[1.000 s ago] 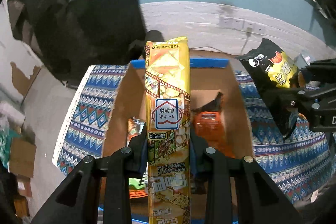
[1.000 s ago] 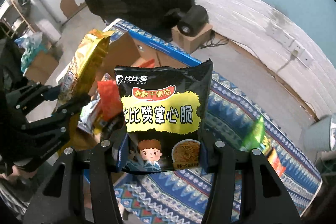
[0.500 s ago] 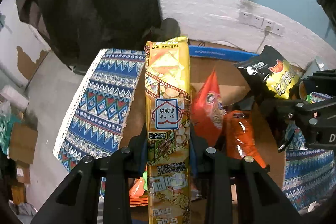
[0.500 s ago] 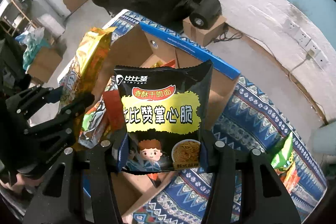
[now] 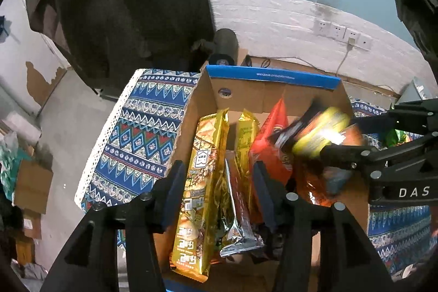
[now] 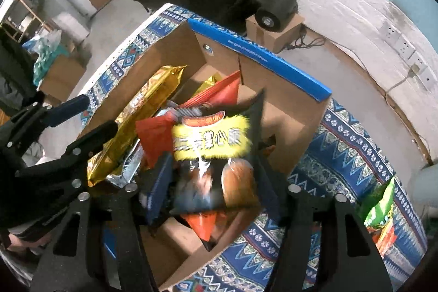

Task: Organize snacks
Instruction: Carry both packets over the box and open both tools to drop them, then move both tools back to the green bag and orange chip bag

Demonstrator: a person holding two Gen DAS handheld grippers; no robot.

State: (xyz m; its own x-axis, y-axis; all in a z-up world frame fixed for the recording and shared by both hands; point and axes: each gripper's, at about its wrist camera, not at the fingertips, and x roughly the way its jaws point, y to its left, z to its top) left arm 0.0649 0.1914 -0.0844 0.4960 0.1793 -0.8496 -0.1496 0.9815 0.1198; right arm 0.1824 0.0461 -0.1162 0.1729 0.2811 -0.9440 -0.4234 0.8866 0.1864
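A brown corrugated cardboard box with a blue far rim sits on a bench covered in a blue zigzag-patterned cloth. The left gripper hangs over the box, fingers spread wide, and a long glossy gold snack pack lies between them inside the box, beside crinkled red bags. The right gripper also has its fingers apart; a black-and-yellow noodle snack bag, blurred, sits between them over the box. A green bag lies on the cloth at right.

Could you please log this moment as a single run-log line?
left gripper: open, gold packet in box | right gripper: open, black packet dropping
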